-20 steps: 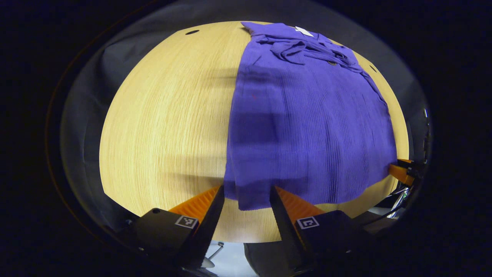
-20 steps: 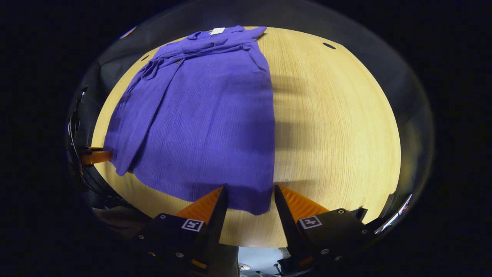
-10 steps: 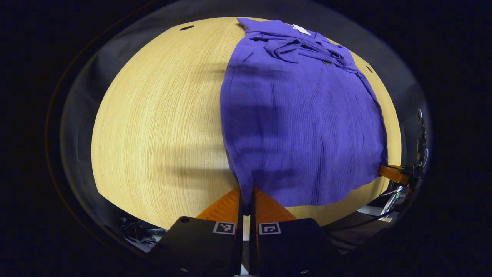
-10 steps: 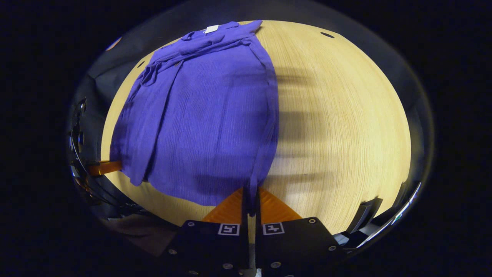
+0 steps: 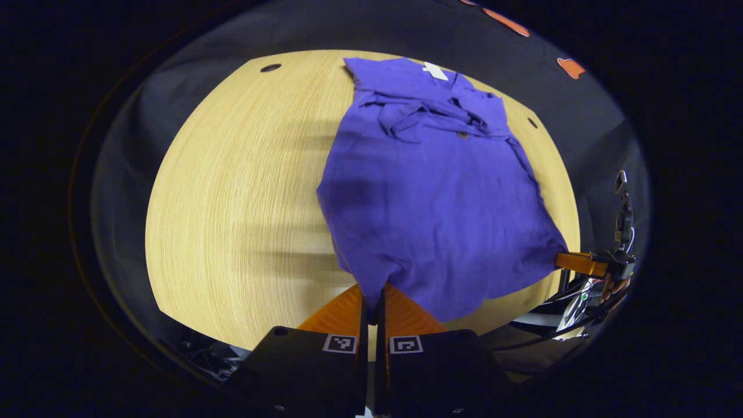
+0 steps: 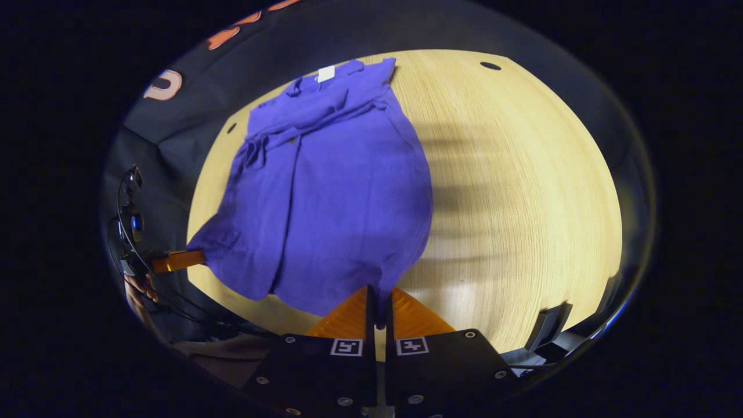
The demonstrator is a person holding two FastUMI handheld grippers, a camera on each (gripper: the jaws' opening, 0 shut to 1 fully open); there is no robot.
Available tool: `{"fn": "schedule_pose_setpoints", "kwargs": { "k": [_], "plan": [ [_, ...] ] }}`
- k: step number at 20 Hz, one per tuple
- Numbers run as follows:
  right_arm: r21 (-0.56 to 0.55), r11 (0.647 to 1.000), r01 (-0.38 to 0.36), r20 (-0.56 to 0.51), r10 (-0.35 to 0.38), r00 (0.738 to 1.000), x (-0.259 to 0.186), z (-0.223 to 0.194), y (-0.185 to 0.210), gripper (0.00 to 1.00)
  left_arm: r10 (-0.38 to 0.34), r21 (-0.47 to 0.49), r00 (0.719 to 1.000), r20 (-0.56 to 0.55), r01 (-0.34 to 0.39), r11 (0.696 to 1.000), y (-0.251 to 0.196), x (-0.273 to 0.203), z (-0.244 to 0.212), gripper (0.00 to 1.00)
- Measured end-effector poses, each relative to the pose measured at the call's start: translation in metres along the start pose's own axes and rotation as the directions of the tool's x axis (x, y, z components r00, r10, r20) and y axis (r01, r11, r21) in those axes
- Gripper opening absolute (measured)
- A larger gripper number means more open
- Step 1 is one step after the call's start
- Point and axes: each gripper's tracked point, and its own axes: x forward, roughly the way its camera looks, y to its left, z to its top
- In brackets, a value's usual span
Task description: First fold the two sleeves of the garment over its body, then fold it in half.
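Observation:
A purple garment (image 5: 429, 197) lies on a round wooden table (image 5: 232, 197), its sleeves folded in near the collar with a white tag (image 5: 434, 69). My left gripper (image 5: 371, 302) is shut on the near left hem corner, lifted off the table. My right gripper (image 6: 378, 307) is shut on the other hem corner of the garment (image 6: 336, 197), also raised. The right gripper (image 5: 580, 264) appears at the far right of the left gripper view, and the left gripper (image 6: 177, 261) at the far left of the right gripper view, each pinching the cloth.
The wooden table (image 6: 522, 191) has small dark holes (image 6: 490, 65) near its far rim. Black cloth walls surround it. Cables and a hand (image 5: 612, 284) show beside the table's near edge.
Both grippers went from open around the hem corners to shut on them, then rose and pulled back, lifting the hem off the table so the cloth stretches toward me.

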Motion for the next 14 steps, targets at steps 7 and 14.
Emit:
{"fn": "schedule_pose_setpoints", "kwargs": {
  "k": [7,14],
  "plan": [
    [-0.061,0.998,-0.031,0.175,0.041,0.984,-0.045,0.092,0.019,0.06,-0.029,0.079,0.988,0.148,0.017,0.997,-0.009,-0.039,0.090,0.06],
    [-0.123,0.992,-0.014,0.279,0.048,0.959,-0.057,0.174,0.033,0.06,-0.028,0.146,0.974,0.225,-0.005,0.989,-0.015,-0.055,0.173,0.06]
  ]
}}
